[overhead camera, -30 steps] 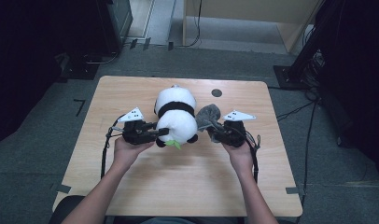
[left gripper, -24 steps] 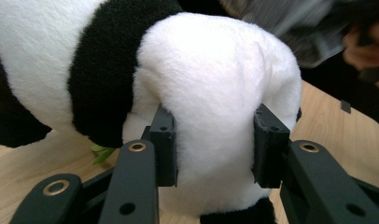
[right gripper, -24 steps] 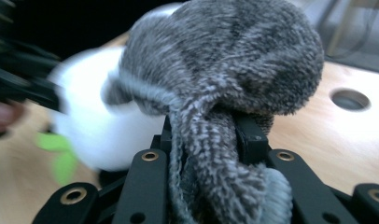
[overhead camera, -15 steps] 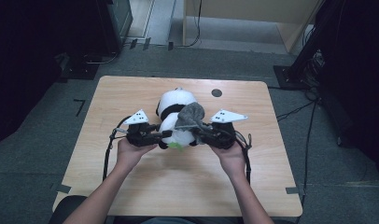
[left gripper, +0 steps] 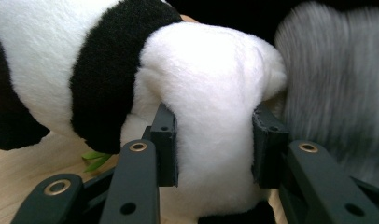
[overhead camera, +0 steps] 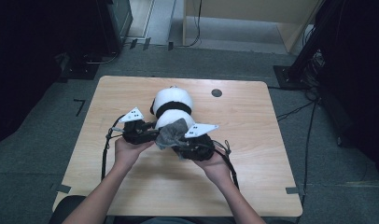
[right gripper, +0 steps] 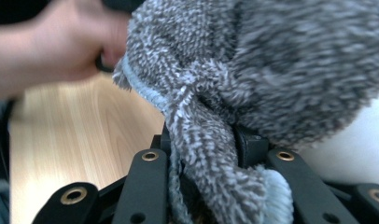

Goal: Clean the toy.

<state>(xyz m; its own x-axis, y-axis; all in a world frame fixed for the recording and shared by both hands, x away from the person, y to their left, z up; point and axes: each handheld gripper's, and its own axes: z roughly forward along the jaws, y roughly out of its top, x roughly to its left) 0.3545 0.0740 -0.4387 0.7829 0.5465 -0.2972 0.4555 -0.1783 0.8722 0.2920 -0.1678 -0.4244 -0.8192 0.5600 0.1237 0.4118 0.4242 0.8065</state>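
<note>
The black-and-white plush panda toy [overhead camera: 171, 106] lies near the middle of my light wooden table [overhead camera: 253, 140], its near white end pinched between the jaws of my left gripper [left gripper: 214, 144]. Over that same end sits the fuzzy grey knitted cloth [overhead camera: 171, 132], touching the panda; my right gripper [right gripper: 200, 154] is clamped on a fold of it. A green leaf scrap [left gripper: 96, 158] peeks from beneath the panda.

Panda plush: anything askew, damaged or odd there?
Nothing damaged. The panda plush lies on its side on the table, its white part pinched in the left tool. The right tool grips a grey knit cloth bunched against it.
</note>
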